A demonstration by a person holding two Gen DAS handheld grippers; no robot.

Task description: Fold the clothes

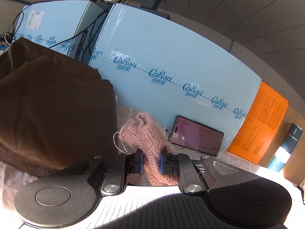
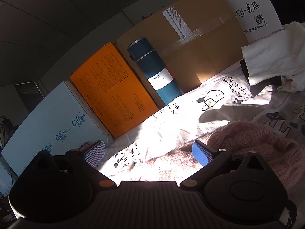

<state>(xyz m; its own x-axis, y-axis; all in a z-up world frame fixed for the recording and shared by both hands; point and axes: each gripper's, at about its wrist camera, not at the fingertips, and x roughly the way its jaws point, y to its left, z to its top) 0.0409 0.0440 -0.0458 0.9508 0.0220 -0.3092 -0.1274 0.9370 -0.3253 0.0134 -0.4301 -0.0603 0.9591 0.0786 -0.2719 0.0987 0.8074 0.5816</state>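
Note:
A fuzzy pink knitted garment (image 1: pixel 146 135) runs between the blue pads of my left gripper (image 1: pixel 151 163), which is shut on a bunched strip of it; a loose white thread hangs at its left. In the right wrist view the same pink knit (image 2: pixel 253 139) lies heaped on the printed white cloth (image 2: pixel 171 122), to the right of my right gripper (image 2: pixel 148 153). That gripper is open, its right pad beside the knit's edge, with only sunlit cloth and a thin spread of knit between the fingers.
A brown folded garment (image 1: pixel 51 103) fills the left. A phone (image 1: pixel 196 135) leans on a light blue carton (image 1: pixel 171 57). An orange box (image 2: pixel 112 87), a blue bottle (image 2: pixel 156 70), a cardboard box (image 2: pixel 200 43) and white clothing (image 2: pixel 272 57) line the back.

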